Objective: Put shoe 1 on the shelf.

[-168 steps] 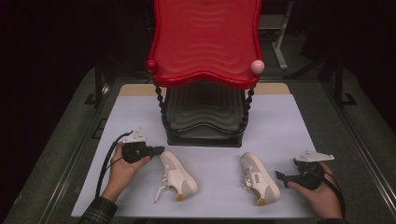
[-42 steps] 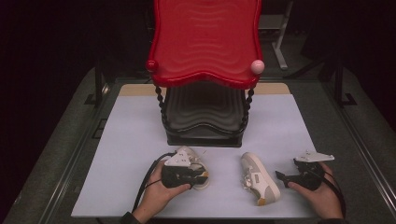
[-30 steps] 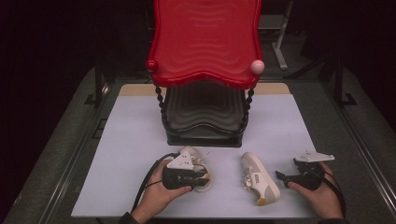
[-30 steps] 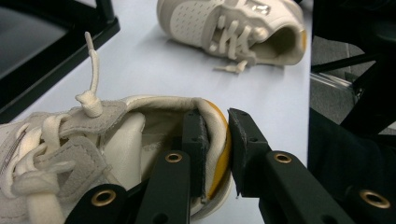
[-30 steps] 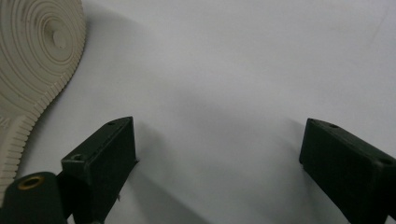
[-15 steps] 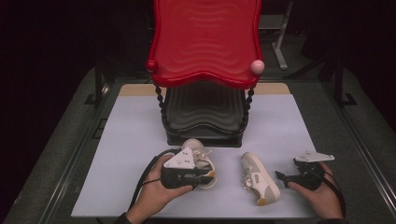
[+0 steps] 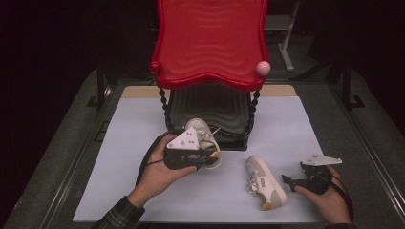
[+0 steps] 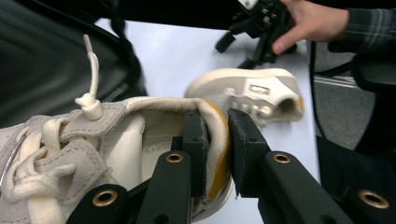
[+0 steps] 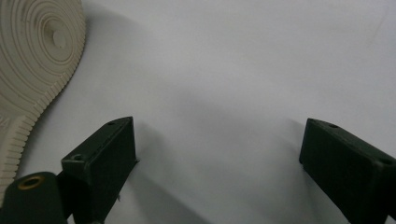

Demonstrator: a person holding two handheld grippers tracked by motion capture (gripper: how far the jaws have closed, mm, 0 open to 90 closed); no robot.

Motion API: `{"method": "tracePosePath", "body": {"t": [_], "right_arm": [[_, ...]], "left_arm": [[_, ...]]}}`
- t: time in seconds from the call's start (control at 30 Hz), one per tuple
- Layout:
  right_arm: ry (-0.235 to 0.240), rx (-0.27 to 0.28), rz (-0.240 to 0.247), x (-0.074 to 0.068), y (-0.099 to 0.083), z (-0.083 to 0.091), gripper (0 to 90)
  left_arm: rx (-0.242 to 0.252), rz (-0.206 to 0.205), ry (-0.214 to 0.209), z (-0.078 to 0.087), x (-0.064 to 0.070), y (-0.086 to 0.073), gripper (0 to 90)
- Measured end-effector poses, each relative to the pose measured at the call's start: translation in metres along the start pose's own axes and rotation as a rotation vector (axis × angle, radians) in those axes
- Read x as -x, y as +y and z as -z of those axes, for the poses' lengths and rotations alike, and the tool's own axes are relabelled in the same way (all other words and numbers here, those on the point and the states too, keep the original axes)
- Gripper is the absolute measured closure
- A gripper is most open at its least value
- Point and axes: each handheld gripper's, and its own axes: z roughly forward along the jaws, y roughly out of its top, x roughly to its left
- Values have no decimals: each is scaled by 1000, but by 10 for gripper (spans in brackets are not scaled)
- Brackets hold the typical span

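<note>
Your left gripper (image 8: 215, 144) is pinching the heel wall of the cream sneaker (image 8: 121, 140): one jaw sits inside the shoe opening, the other presses on the outside of the heel, where the lining is orange. In the high view this gripper (image 7: 210, 157) holds the held sneaker (image 7: 203, 133) above the white table (image 7: 133, 119), with the toe pointing away from you toward the black base of the red shelf (image 7: 210, 43). The knotted lace (image 8: 91, 74) stands up just to the left of the jaws in the left gripper view.

The second sneaker (image 7: 265, 183) lies on its side on the table, to the right of your left gripper and just to the left of your right gripper (image 7: 289, 181). It is not touched by any jaw.

Your right gripper (image 9: 219, 154) is spread wide, low over the white surface, with nothing between the jaws. The ribbed sole of the second sneaker (image 9: 32, 70) is just beyond its left jaw.
</note>
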Motion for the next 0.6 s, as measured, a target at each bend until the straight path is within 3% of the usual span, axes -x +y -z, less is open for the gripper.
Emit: {"method": "tracePosePath", "body": {"t": [0.6], "right_arm": [[1,0,-4,0,0,0,98]], "left_arm": [[20,-34,83,-4,-64,18,774]]}}
